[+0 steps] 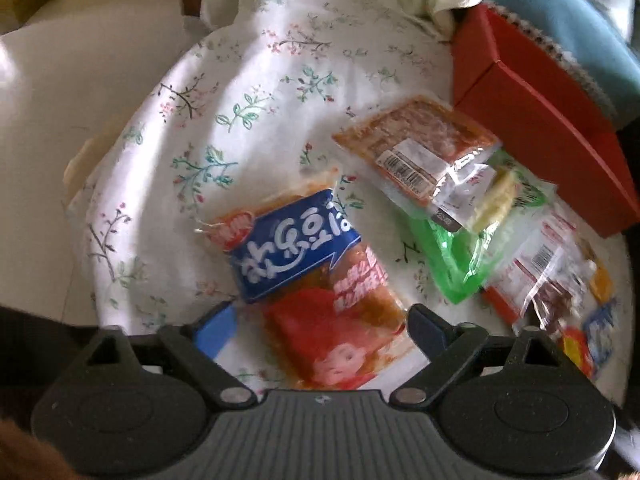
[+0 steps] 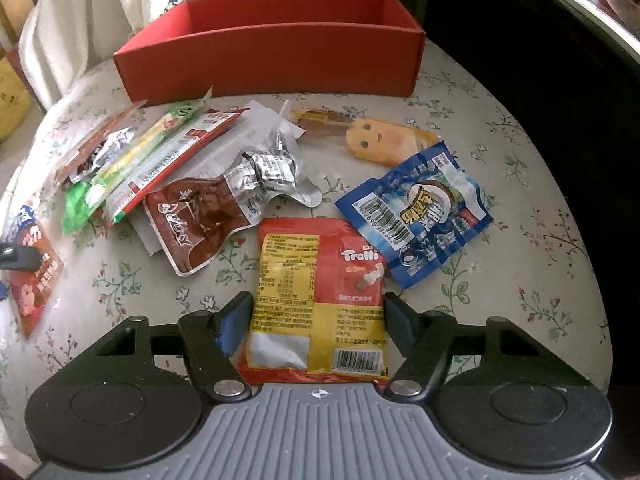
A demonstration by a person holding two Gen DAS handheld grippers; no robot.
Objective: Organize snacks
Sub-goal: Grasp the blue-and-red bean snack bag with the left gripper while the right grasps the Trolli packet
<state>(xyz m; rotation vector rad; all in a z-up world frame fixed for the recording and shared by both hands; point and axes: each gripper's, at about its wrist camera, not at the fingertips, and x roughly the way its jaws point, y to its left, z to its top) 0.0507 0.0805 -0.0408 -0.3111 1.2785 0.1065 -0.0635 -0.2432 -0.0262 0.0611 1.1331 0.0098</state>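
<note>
Partly hidden by the right gripper (image 2: 316, 312), whose fingers press its sides, the red-and-yellow Trolli candy packet (image 2: 320, 292) lies on the floral tablecloth (image 2: 520, 200) before the red cardboard box (image 2: 272, 60), while the spread left gripper (image 1: 320, 320) straddles a blurred red-and-blue snack bag (image 1: 312, 272).

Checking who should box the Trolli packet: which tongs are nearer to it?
Right. The right tongs straddle the Trolli packet, one finger on either side. The left tongs sit over the orange packet with the blue banner, at the far left of the spread.
</note>
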